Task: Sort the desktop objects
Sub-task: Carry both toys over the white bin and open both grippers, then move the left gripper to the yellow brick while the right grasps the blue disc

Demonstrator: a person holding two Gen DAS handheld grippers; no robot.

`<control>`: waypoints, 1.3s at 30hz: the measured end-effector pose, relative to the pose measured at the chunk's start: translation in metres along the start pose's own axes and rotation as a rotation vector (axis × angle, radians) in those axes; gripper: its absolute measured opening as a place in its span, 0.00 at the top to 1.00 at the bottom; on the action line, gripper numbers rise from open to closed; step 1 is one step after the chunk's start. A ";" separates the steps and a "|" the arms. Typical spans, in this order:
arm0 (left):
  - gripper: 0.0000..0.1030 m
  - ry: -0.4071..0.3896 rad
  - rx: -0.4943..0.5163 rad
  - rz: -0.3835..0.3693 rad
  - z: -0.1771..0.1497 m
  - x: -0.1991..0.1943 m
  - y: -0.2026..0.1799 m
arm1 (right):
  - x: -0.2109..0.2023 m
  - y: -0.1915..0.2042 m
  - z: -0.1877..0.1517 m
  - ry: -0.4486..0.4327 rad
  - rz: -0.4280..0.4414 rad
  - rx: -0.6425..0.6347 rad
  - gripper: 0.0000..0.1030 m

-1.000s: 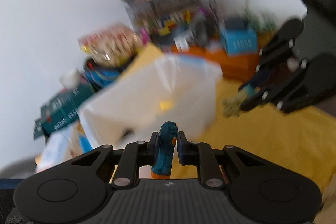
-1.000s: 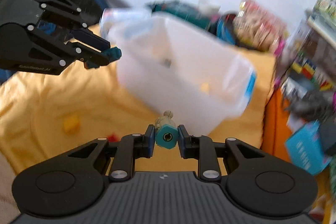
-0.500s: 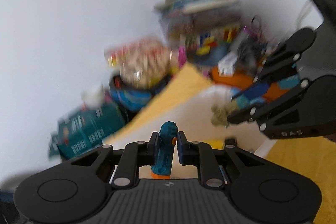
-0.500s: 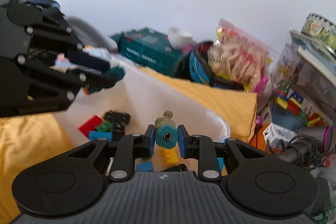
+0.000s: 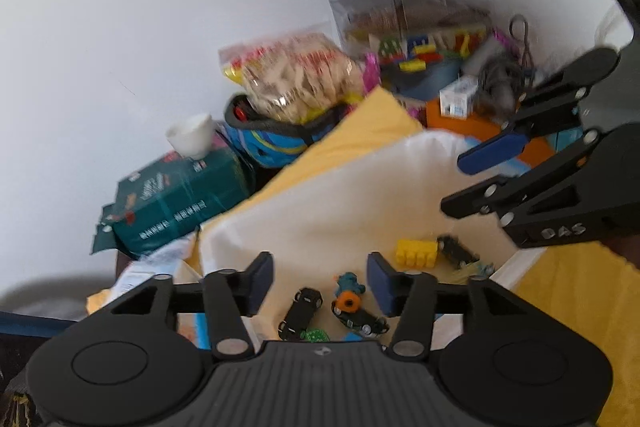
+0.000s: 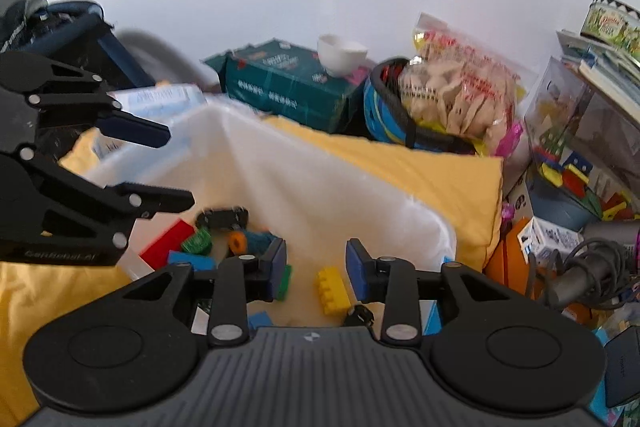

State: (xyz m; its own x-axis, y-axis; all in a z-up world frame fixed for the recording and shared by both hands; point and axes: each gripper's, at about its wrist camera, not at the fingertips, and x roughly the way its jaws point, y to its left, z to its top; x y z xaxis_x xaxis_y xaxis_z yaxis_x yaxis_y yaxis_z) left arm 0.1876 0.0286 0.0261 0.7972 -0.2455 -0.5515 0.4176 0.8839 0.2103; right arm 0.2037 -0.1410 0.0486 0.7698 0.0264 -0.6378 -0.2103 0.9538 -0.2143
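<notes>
Both grippers (image 5: 320, 281) (image 6: 316, 267) opening (nothing between) above the bin's (image 5: 320, 211) toys.

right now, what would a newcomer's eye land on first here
The white bin on the yellow cloth, with bright toy bricks and small cars on its floor. Both claws hang over it, jaws opening and empty: left claw, right claw. Behind, a snack bag tops the clutter.

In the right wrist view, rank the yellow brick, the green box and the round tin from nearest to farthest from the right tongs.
1. Yellow brick: in the white bin, just below the right tongs, whose jaws are opening and empty.
2. Green box: behind the bin, against the wall.
3. Round tin: top of the stack, far right.
</notes>
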 end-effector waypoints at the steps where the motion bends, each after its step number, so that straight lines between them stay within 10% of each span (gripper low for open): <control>1: 0.37 -0.018 -0.016 -0.011 0.002 -0.010 0.001 | -0.004 0.001 0.002 -0.012 0.000 -0.002 0.60; 9: 0.25 0.024 -0.085 -0.017 -0.030 -0.068 -0.013 | -0.047 0.018 -0.021 -0.035 0.071 -0.040 0.53; 19: 0.25 0.298 -0.152 -0.131 -0.118 -0.061 -0.059 | -0.032 0.052 -0.118 0.255 0.238 -0.083 0.55; 39: 0.39 0.367 -0.092 -0.225 -0.133 -0.024 -0.106 | -0.007 0.077 -0.149 0.335 0.280 -0.088 0.60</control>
State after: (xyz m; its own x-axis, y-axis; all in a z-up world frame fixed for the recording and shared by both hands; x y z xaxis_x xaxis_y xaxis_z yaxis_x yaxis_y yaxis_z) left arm 0.0663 -0.0062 -0.0898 0.4760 -0.2932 -0.8291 0.5097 0.8603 -0.0115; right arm 0.0925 -0.1125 -0.0740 0.4409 0.1677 -0.8817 -0.4444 0.8943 -0.0521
